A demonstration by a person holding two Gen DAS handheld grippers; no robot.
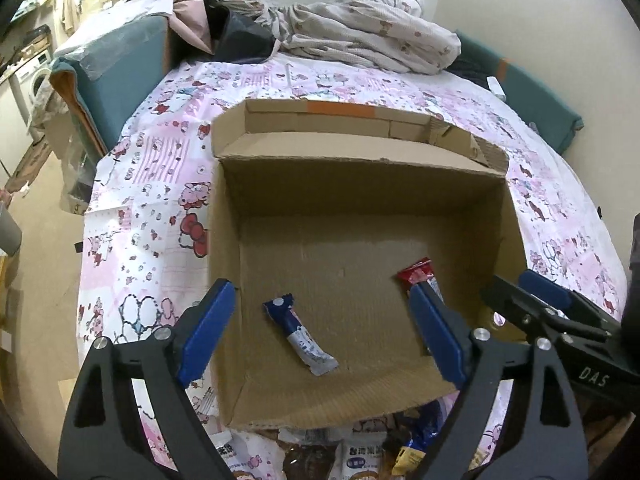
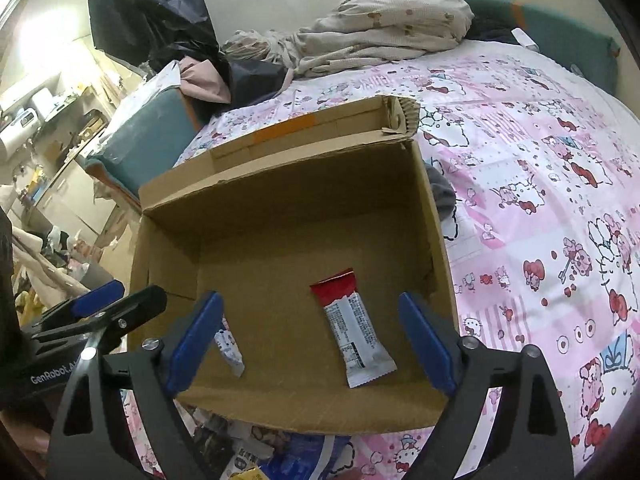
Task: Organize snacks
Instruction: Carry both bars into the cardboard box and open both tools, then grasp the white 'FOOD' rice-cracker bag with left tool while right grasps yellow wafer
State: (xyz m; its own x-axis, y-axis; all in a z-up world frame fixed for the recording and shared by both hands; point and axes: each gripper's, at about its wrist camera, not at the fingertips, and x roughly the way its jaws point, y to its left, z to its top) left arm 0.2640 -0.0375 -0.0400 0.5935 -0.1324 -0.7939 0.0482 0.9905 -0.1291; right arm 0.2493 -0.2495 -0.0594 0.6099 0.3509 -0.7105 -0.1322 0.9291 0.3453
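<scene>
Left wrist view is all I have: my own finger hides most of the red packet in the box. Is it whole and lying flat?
Observer: Yes. The right wrist view shows the red packet whole, flat on the floor of the box, red end farthest from the grippers.
Operator: Is the right gripper holding anything?
Observer: No. The right gripper is open and empty, its fingers either side of that packet.
Operator: More snacks outside the box on that side?
Observer: Yes, several wrappers lie on the sheet just before the box's near wall.
</scene>
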